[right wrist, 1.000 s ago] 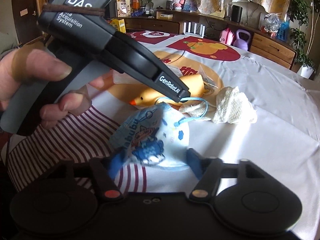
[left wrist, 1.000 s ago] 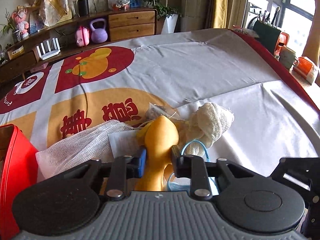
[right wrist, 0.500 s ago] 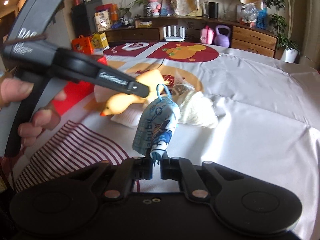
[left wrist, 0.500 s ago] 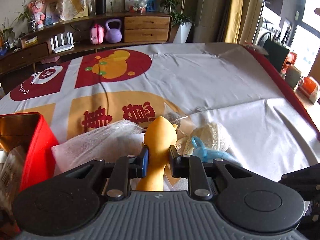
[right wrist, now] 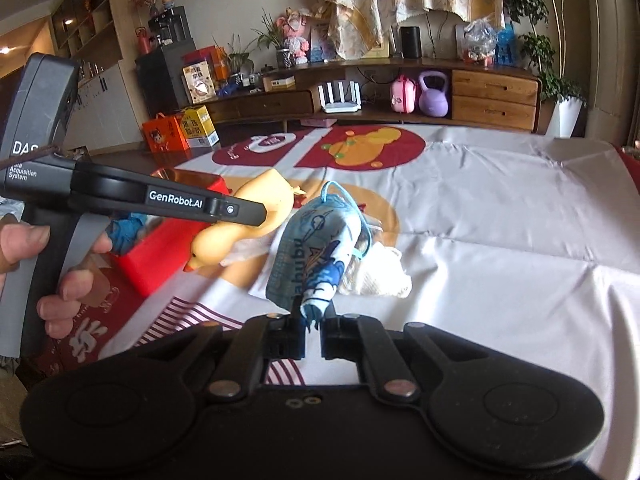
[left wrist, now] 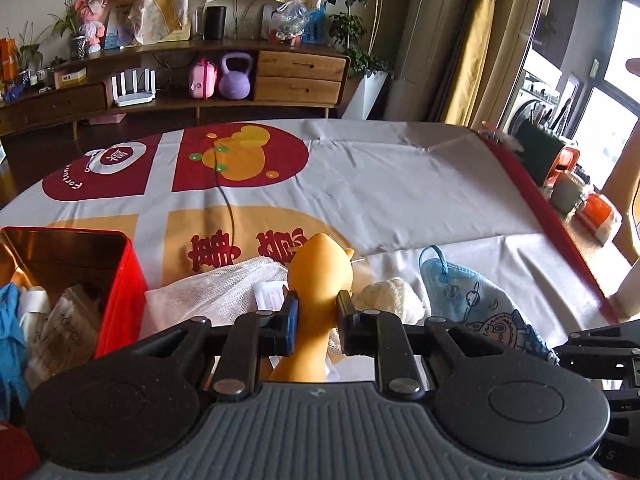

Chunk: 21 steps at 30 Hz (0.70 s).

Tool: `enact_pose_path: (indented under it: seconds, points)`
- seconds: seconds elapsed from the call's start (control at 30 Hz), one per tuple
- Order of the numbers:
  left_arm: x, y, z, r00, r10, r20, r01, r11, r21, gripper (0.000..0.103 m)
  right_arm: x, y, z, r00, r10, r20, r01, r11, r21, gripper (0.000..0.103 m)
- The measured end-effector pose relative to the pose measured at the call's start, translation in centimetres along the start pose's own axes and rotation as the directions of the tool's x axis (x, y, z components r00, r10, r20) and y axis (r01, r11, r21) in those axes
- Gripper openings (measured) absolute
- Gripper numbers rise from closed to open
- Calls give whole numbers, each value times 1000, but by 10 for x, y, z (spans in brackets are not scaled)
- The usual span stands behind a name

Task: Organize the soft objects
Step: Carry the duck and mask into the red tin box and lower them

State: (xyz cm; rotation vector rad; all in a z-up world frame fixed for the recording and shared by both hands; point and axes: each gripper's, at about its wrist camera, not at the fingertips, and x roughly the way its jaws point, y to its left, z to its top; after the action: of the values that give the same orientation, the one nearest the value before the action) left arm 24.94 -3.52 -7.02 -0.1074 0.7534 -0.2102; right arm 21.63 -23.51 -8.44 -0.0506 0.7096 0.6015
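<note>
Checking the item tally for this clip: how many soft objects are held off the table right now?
2. The yellow rubber duck is clamped in the left hand-held gripper; the blue printed child's face mask hangs pinched in the right hand-held gripper.

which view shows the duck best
The right wrist view: the duck appears side-on, beak and body visible, with the left gripper clamped around it above the red box. The left wrist view shows only its rear squeezed between the fingers; the beak is hidden.
</note>
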Motion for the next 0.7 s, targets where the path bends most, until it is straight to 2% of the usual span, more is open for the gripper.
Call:
enact_pose_path:
  seconds: [0.27, 0.7]
  points:
    - [-36, 8, 4, 1000, 13, 6, -13, 999, -37, 19, -18, 19, 18, 999, 28, 21, -27, 999, -24, 6]
    - [-85, 47, 4, 995, 100, 16, -99, 993, -70, 19, -16, 74, 51, 997, 72, -31, -74, 992, -104, 6]
